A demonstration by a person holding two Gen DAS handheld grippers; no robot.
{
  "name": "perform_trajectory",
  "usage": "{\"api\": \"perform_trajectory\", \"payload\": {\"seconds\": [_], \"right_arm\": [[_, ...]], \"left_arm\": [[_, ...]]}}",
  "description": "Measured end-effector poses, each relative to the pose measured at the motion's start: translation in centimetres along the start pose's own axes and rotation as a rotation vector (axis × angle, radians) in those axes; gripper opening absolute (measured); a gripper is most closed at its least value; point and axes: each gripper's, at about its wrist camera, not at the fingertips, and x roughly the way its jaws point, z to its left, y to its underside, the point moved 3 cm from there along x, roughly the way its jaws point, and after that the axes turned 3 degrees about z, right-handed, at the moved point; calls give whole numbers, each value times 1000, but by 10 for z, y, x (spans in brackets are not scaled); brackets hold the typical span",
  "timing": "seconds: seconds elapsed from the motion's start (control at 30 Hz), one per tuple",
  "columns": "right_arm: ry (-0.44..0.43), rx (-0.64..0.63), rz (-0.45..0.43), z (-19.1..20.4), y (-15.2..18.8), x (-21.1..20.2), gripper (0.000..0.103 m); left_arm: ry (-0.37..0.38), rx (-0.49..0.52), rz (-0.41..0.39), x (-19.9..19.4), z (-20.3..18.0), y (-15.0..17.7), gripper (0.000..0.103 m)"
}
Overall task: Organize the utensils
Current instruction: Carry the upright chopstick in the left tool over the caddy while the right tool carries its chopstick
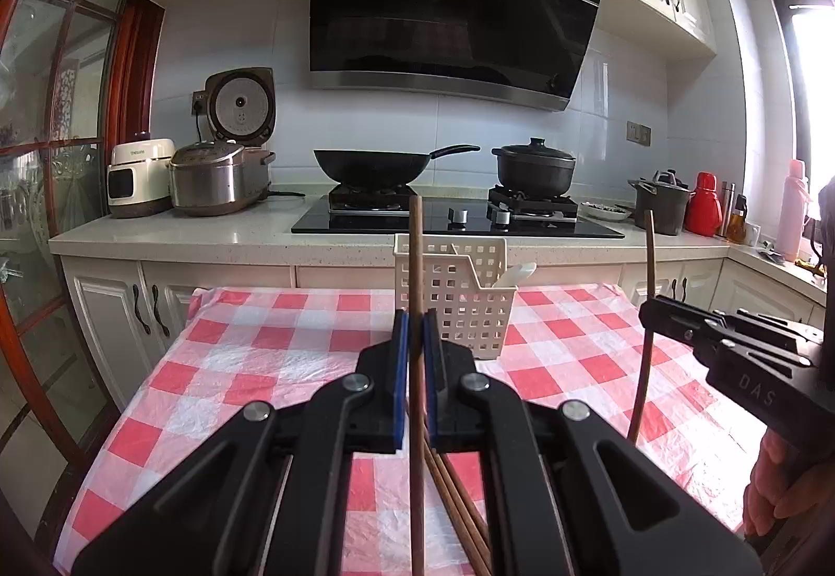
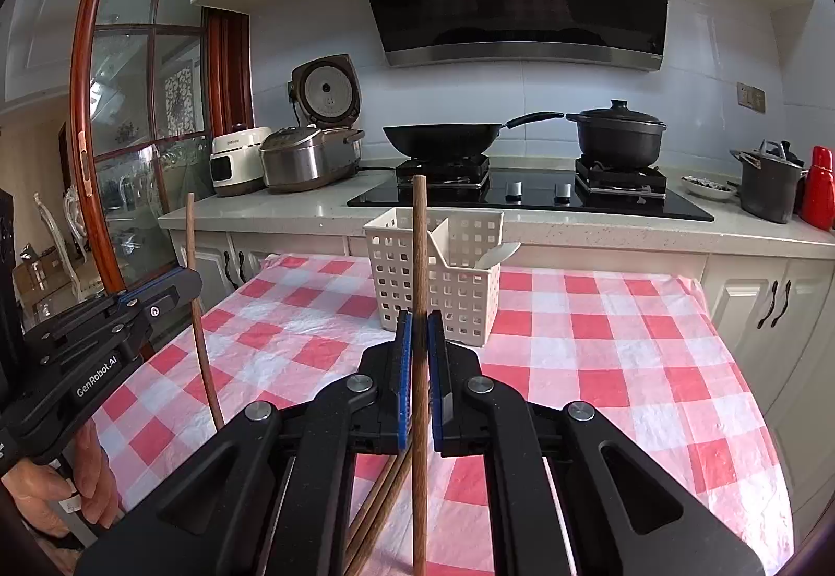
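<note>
My left gripper (image 1: 416, 315) is shut on a brown wooden chopstick (image 1: 416, 252) that stands upright between its blue pads. My right gripper (image 2: 419, 320) grips a second upright chopstick (image 2: 419, 242) in the same way. Each wrist view shows the other gripper at its side: the right gripper (image 1: 647, 307) with its chopstick (image 1: 646, 357), and the left gripper (image 2: 193, 281) with its chopstick (image 2: 197, 315). Both grippers are held above the checked table, short of the white perforated basket (image 1: 459, 310) (image 2: 396, 273), which holds a white spoon (image 1: 516, 274) (image 2: 498, 255). More chopsticks (image 1: 459, 503) (image 2: 381, 498) lie on the cloth beneath the grippers.
The red-and-white checked tablecloth (image 1: 271, 357) (image 2: 600, 357) covers a table that ends just before the kitchen counter (image 1: 209, 231). On the counter are a wok (image 1: 376, 164), a lidded pot (image 1: 535, 169) and rice cookers (image 1: 214, 179). A person's hands (image 1: 772, 487) (image 2: 68, 492) hold the gripper handles.
</note>
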Motion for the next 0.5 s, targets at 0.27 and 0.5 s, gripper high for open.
{"api": "perform_trajectory", "payload": {"seconds": [0.27, 0.5], "right_arm": [[14, -16, -45, 3, 0, -11, 6], [14, -11, -66, 5, -3, -13, 5]], "left_arm": [[-1, 2, -26, -6, 0, 1, 6], [-3, -9, -35, -3, 5, -1, 6]]}}
